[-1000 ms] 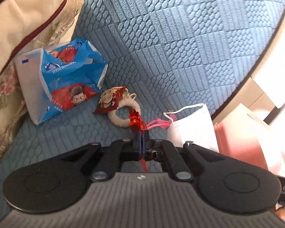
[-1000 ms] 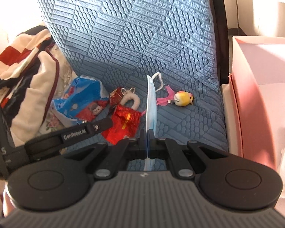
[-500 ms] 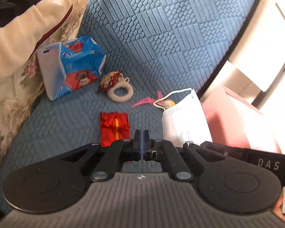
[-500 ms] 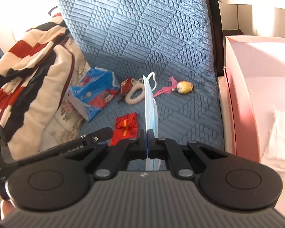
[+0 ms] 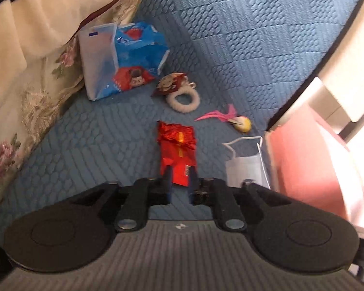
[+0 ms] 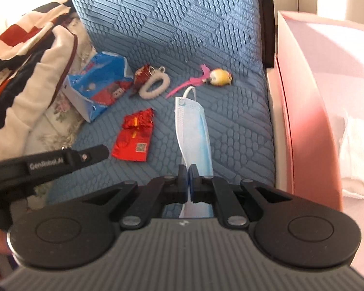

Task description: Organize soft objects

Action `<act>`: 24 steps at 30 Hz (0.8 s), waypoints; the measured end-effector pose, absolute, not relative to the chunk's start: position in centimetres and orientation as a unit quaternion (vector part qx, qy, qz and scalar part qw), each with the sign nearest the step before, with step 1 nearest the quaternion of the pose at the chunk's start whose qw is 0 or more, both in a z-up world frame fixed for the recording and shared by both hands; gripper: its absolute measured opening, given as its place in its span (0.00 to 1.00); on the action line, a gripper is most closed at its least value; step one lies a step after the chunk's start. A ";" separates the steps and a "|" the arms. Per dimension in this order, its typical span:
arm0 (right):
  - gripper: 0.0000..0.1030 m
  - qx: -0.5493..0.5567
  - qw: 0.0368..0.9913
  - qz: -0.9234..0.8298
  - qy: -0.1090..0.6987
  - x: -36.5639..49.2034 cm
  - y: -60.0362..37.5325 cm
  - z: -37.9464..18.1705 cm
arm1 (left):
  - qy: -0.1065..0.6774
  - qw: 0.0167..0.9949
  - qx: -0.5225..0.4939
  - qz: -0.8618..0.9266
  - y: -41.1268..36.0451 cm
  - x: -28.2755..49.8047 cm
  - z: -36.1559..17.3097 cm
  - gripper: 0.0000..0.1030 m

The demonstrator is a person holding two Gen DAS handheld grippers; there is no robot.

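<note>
Mask (image 6: pixel 193 131), blue and white: clamped by one edge in the right gripper (image 6: pixel 188 172), jaws together on it, hanging over the blue cushion (image 6: pixel 230 126) just beside the pink box (image 6: pixel 303 111). Red pouch (image 5: pixel 178 150): lying flat on the cushion, its near end between the jaws of the left gripper (image 5: pixel 180 181), which are opening and not pressing it. Farther back: white ring (image 5: pixel 183 98) touching a small red charm (image 5: pixel 168 84); yellow toy (image 5: pixel 242 123) with pink feathers; blue packet (image 5: pixel 123 55) against the blanket (image 5: pixel 24 36). White towel (image 6: pixel 356 155): inside the box.
</note>
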State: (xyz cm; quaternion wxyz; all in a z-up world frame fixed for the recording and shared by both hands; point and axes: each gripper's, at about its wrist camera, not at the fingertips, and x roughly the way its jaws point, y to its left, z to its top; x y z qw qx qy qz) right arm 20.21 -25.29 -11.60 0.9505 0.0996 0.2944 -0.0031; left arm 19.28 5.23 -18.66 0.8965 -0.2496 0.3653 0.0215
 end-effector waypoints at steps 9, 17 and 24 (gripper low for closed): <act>0.45 0.079 0.947 -0.037 0.310 22.3 -26.0 -13.0 | 0.378 0.900 -0.214 0.040 5.7 24.0 -20.7 0.57; 0.61 -0.004 0.946 -0.072 0.316 23.9 -25.0 -14.1 | 0.387 0.906 -0.169 0.042 4.7 27.2 -21.9 0.67; 0.62 -0.036 0.949 -0.065 0.308 24.5 -24.0 -14.5 | 0.378 0.914 -0.141 0.032 3.6 27.6 -22.6 0.66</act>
